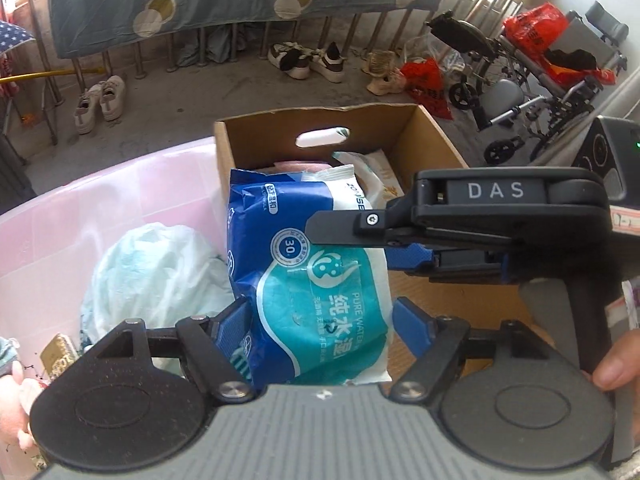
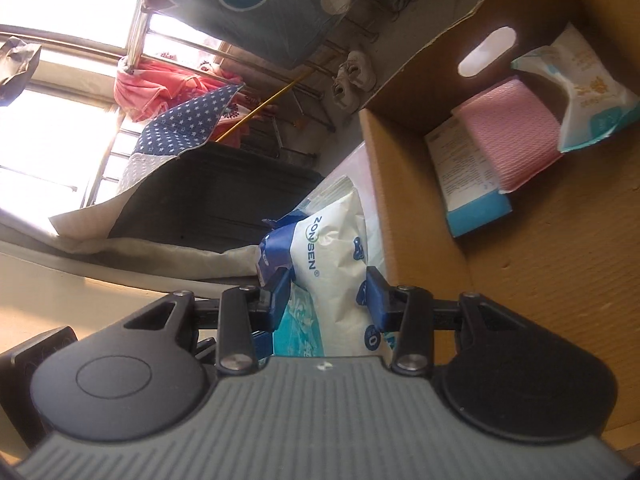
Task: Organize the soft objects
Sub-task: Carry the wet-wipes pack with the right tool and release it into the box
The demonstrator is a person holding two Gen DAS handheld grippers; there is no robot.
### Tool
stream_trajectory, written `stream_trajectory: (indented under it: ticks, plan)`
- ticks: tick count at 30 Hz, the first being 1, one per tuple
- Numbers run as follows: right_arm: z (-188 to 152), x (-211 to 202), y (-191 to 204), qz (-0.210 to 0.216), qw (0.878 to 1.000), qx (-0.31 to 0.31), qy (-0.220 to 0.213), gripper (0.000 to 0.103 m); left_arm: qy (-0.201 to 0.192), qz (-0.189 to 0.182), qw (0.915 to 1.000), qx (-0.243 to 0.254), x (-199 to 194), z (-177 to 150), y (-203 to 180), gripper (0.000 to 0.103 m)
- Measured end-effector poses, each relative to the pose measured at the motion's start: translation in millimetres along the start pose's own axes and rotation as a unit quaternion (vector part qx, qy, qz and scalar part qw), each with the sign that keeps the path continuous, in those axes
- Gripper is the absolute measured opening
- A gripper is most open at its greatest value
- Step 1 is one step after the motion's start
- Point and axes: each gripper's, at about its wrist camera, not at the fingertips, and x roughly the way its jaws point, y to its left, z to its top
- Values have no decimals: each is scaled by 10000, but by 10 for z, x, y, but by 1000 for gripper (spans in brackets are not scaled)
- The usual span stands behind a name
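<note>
Left wrist: both hand-held grippers point(image 1: 320, 320) point(image 2: 326, 294) pinch wet-wipes pack point(image 1: 316, 280).

Left claw point(image 1: 320, 320) and right claw point(image 2: 328, 300) both clamped, the right lying across the left

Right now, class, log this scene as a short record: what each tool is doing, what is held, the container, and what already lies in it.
left tool: fingers on either side of the wet wipes pack, the right-hand pad seemingly just clear of it
right tool: closed on the same pack from its side
held item: wet wipes pack, blue, teal and white
container: cardboard box, open top, handle slot in its far wall
box contents: pink pack, white tissue pack
beside the box: pink bin holding a pale plastic bag
</note>
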Motion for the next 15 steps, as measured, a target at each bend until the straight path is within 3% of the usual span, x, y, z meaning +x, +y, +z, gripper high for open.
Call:
stream_trajectory:
  ticks: [5,12,15]
  plan:
    - [82,-162,-524,-151,9997,200,-65,40,311,-87,9993,194,407,-4,-309,78]
    - [231,226,-1048,-198,9980,559,214,41,465,124,9973,559,604,-44,-386,77]
    - [227,436,-1227,-700,9951,608,333,41,470,177,9978,440,568,-38,-264,77]
